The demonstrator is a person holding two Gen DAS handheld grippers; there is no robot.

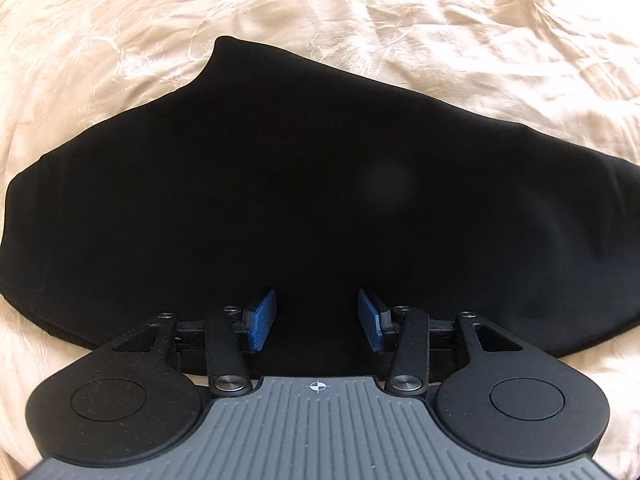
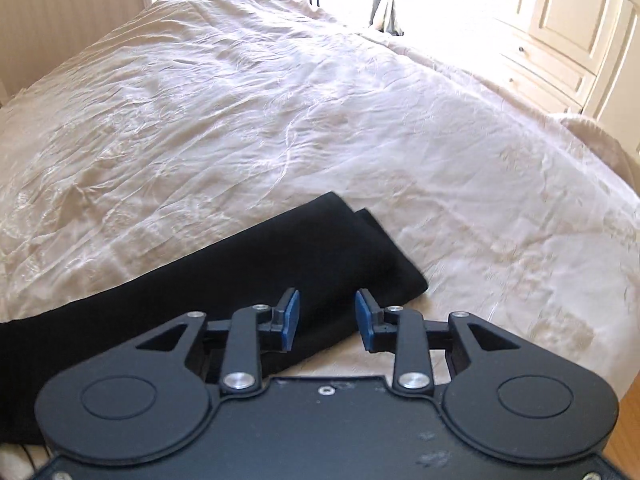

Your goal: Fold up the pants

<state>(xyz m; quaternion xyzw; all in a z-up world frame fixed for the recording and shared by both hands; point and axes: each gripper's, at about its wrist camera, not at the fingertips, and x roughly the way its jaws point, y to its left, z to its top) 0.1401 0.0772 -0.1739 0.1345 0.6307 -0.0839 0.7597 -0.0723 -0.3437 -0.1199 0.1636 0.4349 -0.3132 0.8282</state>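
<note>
On the cream bedspread (image 2: 248,92) lie the black pants (image 1: 304,184), and they fill most of what I get from the left wrist camera. They rest flat on the cover, with one pointed corner reaching away from me toward the middle of the bed. My left gripper (image 1: 316,316) sits over the near edge of the dark cloth. Its blue pads (image 1: 262,320) stand spread apart with only fabric showing between them, and I cannot tell whether they touch it.

From the right wrist camera I see the narrow end of the pants (image 2: 320,256), folded double so that one layer's corner peeks out past the other. That end lies toward the right edge of the bed, with bare wrinkled cover beyond it. My right gripper (image 2: 327,320) is beside the near edge of this end, jaws parted, nothing pinched between its pads (image 2: 291,320). Past the far edge of the bed stand pale panelled wardrobe doors (image 2: 556,20) in bright light, and a strip of wooden floor (image 2: 628,412) shows at the lower right.
</note>
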